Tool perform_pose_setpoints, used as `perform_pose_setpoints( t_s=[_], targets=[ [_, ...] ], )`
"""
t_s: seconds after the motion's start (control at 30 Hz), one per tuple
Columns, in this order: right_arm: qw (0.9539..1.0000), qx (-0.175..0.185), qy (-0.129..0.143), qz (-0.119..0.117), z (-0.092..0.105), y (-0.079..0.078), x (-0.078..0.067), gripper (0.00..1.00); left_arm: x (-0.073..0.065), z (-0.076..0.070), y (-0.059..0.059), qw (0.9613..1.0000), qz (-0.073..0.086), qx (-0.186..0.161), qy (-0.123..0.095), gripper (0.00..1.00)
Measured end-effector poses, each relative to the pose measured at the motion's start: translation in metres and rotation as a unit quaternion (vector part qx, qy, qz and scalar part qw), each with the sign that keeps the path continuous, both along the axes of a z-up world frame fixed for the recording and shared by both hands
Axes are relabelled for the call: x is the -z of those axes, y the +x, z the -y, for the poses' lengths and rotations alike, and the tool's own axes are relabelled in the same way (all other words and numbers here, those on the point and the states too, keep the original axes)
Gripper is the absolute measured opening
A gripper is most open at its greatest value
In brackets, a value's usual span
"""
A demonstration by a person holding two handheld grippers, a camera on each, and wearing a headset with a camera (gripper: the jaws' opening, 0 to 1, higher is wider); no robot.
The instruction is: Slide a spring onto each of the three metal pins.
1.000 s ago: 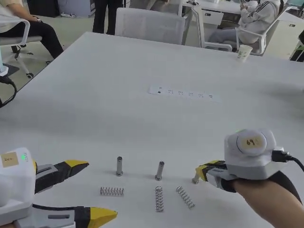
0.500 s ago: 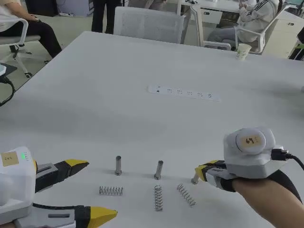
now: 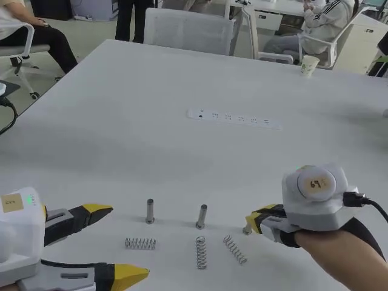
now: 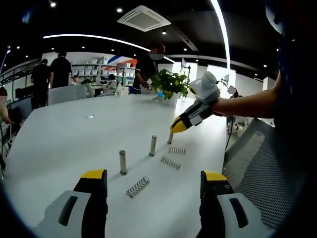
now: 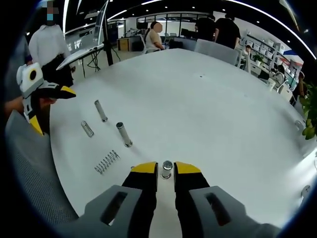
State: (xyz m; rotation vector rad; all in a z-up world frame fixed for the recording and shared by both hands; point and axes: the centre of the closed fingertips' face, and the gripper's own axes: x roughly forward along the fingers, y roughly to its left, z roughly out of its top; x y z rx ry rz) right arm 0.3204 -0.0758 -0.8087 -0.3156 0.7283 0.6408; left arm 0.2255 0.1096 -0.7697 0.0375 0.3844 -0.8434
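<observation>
Head view: a white worktop (image 3: pixel 121 121) carries three metal pins standing upright in a row near its front edge: the left pin (image 3: pixel 150 211), the middle pin (image 3: pixel 202 216) and the right pin (image 3: pixel 247 230). Three springs lie flat just in front of them, none on a pin: the left spring (image 3: pixel 140 243), the middle spring (image 3: pixel 201 252) and the right spring (image 3: pixel 234 249). The left gripper (image 3: pixel 118 242) hovers at the lower left, its yellow-tipped jaws spread wide, well apart from the left pin. The right gripper (image 3: pixel 253 221) reaches in from the right, its jaw tips at the right pin. A white power strip (image 3: pixel 233 118) lies farther back in mid-worktop, a paper cup (image 3: pixel 309 65) stands near the far edge, and a grey chair (image 3: pixel 191 31) sits beyond it.

Left gripper view: we look between the left gripper's (image 4: pixel 153 176) wide-open jaws, which hold nothing. The left pin (image 4: pixel 122 162) stands nearest, with the left spring (image 4: pixel 137 186) just beside it. Beyond it stands the middle pin (image 4: pixel 153 145). The right gripper (image 4: pixel 178 126) comes down from the right to the right pin (image 4: pixel 170 137).

Right gripper view: the right gripper's (image 5: pixel 166 173) jaws are drawn close on either side of the right pin (image 5: pixel 167 166), whose head shows between the tips. We cannot tell whether they pinch it. The middle pin (image 5: pixel 124 134) and left pin (image 5: pixel 100 110) stand beyond, and the left gripper (image 5: pixel 52 109) shows at the far left.
</observation>
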Motion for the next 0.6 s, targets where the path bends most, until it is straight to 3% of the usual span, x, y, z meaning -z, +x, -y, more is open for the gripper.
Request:
perform_pose_setpoints(
  t_s=[0.27, 0.6],
  targets=[
    [0.9999, -0.009, 0.008, 0.011, -0.001, -0.004, -0.006, 0.24, 0.002, -0.002, 0.001, 1.0000, -0.002, 0.000, 0.004, 0.73],
    [0.9977, -0.004, 0.048, 0.049, 0.014, -0.009, -0.036, 0.35, 0.013, -0.004, 0.005, 0.9996, -0.013, 0.010, 0.021, 0.69]
  ],
)
